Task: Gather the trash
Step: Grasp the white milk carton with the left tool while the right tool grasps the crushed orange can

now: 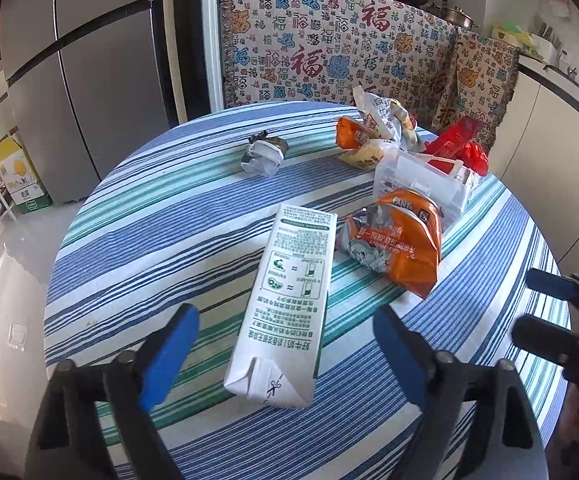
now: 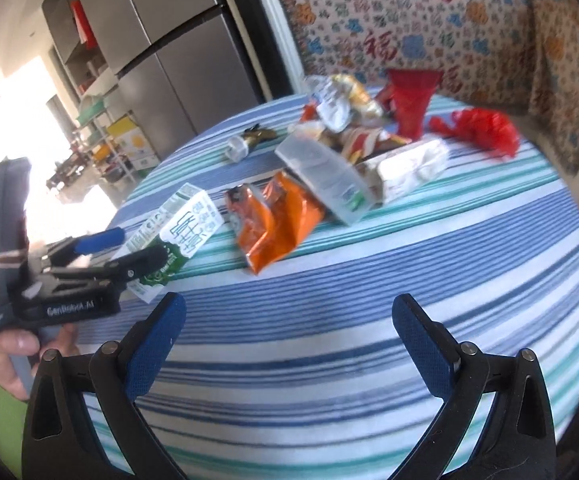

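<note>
1. Left gripper, tilted downward, straddles one milk carton lying on the striped table, pads apart from it.
2. Right gripper gapes empty; two orange wrappers ahead.

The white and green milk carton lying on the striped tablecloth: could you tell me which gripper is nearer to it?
Left. The left gripper straddles the white and green milk carton, pads apart. The right gripper hangs open over bare striped tablecloth beside it.
</note>
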Motion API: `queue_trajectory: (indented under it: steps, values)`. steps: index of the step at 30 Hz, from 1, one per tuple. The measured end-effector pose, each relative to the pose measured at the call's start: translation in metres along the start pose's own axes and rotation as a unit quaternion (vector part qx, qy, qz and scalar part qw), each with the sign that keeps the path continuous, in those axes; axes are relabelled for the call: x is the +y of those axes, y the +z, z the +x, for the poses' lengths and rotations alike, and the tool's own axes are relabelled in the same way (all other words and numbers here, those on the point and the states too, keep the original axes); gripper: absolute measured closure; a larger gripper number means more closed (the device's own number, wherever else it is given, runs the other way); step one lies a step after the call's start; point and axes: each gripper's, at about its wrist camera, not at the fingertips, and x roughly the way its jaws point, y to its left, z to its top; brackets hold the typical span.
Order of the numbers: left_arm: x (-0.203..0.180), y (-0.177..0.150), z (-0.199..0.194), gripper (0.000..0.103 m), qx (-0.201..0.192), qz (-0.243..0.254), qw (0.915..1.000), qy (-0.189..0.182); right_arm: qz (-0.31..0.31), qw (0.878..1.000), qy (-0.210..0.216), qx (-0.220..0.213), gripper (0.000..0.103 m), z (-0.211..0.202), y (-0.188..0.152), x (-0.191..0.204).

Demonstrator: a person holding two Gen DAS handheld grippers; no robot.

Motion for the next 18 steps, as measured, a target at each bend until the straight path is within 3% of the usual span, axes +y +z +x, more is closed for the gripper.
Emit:
queue_trajectory:
  steps: [2, 5, 7, 12, 17, 18]
  values:
    - [-0.001, -0.001, 0.001, 0.021, 0.002, 0.003, 1.0, -0.001, 0.011, 1.0, 0.016, 0.01, 0.001, 0.014, 0.004, 0.0]
    - [-0.001, -0.002, 0.003, 0.041, 0.006, 0.005, 1.0, -0.005, 0.033, 0.998, 0.038, 0.026, 0.002, 0.037, 0.009, -0.002]
    - [0.0, -0.003, 0.004, 0.059, 0.01, -0.001, 0.9999, -0.009, 0.046, 0.997, 0.046, 0.038, 0.011, 0.05, 0.013, -0.004]
    - [0.006, -0.005, 0.005, 0.063, 0.012, -0.02, 0.9996, -0.017, 0.057, 0.996, 0.062, 0.032, 0.027, 0.062, 0.026, 0.002]
    - [0.009, -0.006, 0.004, 0.063, 0.01, -0.033, 0.9992, -0.021, 0.069, 0.996, 0.053, 0.021, 0.028, 0.069, 0.032, 0.008]
    - [0.01, -0.007, 0.004, 0.063, 0.009, -0.035, 0.9991, -0.021, 0.073, 0.996, 0.052, 0.02, 0.034, 0.07, 0.032, 0.007]
